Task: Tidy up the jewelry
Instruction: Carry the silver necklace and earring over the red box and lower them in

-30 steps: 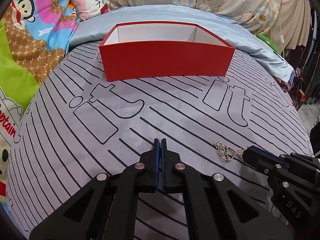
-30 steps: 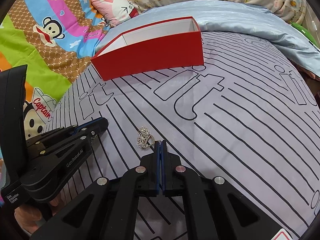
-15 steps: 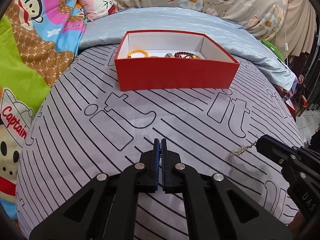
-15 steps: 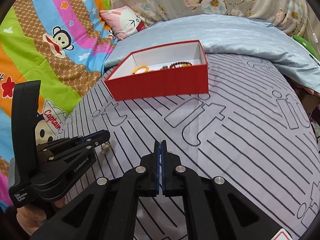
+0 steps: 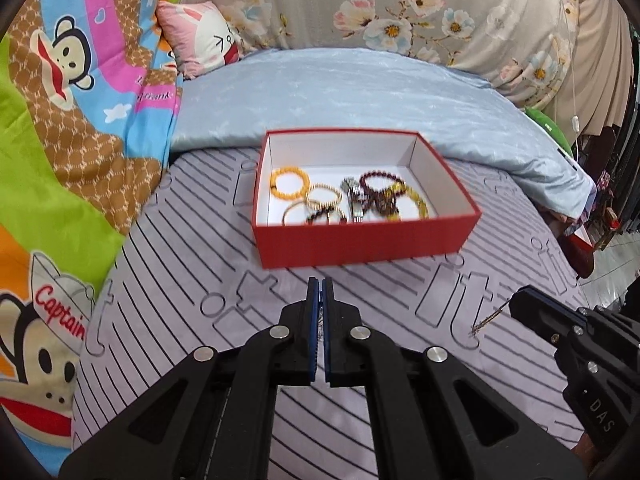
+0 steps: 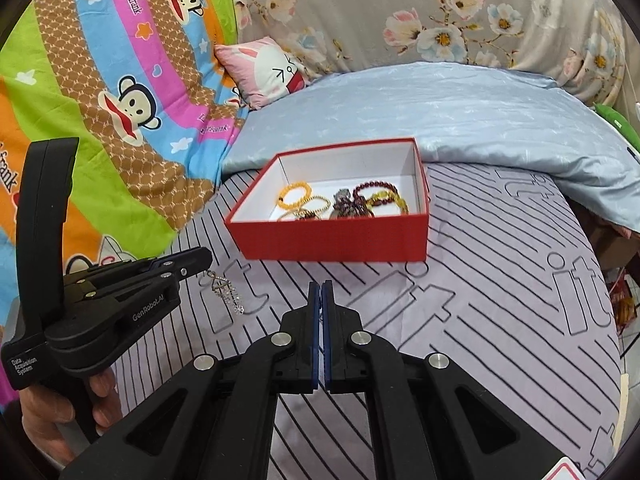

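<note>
**Right wrist view: both grippers clenched, chains dangling short of the red box**

Nearest, the right gripper point(image 6: 320, 286) has its blue pads pressed together. From the left wrist camera, a thin chain strand point(image 5: 488, 319) hangs from its tip. Just left, the left gripper point(image 6: 203, 259) is clamped on a silver pendant chain point(image 6: 224, 290), which dangles above the striped bedsheet point(image 6: 480, 280). I cannot tell whether the two are one necklace.

This jewelry looks light, limp and slippery, and likely to swing, snag or knot. The best hold is probably close to the pendant cluster (a bare link could slide out).

Farther off, the red box point(image 6: 332, 240) sits open, holding beaded bracelets point(image 6: 294, 196). The chain should probably be lowered in gently.
</note>
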Demonstrator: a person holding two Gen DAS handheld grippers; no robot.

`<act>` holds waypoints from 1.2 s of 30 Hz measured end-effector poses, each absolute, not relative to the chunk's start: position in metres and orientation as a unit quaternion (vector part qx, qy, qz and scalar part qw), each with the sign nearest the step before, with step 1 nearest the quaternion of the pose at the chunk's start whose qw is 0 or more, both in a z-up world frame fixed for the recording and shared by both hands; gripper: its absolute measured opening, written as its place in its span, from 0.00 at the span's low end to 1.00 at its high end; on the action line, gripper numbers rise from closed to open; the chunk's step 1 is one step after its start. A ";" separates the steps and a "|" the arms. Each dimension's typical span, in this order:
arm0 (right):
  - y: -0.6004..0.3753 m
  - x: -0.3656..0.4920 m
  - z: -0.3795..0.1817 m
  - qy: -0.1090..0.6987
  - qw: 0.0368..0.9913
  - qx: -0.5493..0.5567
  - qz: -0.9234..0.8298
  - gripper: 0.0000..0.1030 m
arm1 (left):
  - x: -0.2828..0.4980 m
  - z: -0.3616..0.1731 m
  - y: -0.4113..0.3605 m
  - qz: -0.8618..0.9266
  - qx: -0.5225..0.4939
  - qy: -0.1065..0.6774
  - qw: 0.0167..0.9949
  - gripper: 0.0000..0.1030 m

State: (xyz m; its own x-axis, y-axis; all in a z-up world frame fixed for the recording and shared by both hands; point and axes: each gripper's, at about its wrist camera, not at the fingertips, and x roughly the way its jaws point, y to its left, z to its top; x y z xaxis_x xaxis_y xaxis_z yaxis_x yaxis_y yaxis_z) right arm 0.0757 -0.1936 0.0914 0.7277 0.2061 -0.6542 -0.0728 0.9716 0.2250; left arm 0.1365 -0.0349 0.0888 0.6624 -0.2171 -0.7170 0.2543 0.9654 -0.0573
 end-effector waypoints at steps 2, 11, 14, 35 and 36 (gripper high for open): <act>-0.194 0.082 0.098 0.354 0.928 0.087 0.076 0.01 | 0.144 0.098 -0.036 -0.129 0.023 0.382 0.915 0.01; -0.199 0.127 0.119 0.329 0.939 0.070 0.069 0.01 | 0.186 0.122 -0.047 -0.116 0.027 0.360 0.925 0.01; -0.203 0.145 0.121 0.330 0.938 0.076 0.070 0.01 | 0.201 0.123 -0.052 -0.116 0.026 0.360 0.925 0.01; -0.210 0.242 0.106 0.349 0.931 0.079 0.071 0.01 | 0.290 0.116 -0.068 -0.102 0.020 0.368 0.924 0.01; -0.212 0.248 0.103 0.352 0.930 0.084 0.071 0.01 | 0.294 0.116 -0.067 -0.101 0.018 0.368 0.924 0.01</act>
State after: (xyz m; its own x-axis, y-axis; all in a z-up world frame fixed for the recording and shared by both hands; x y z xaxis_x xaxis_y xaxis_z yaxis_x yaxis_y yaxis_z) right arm 0.2480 -0.2122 0.1028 0.7423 0.1909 -0.6424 -0.0723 0.9758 0.2064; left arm 0.2936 -0.0670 0.1158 0.7091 -0.1733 -0.6835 0.2004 0.9789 -0.0402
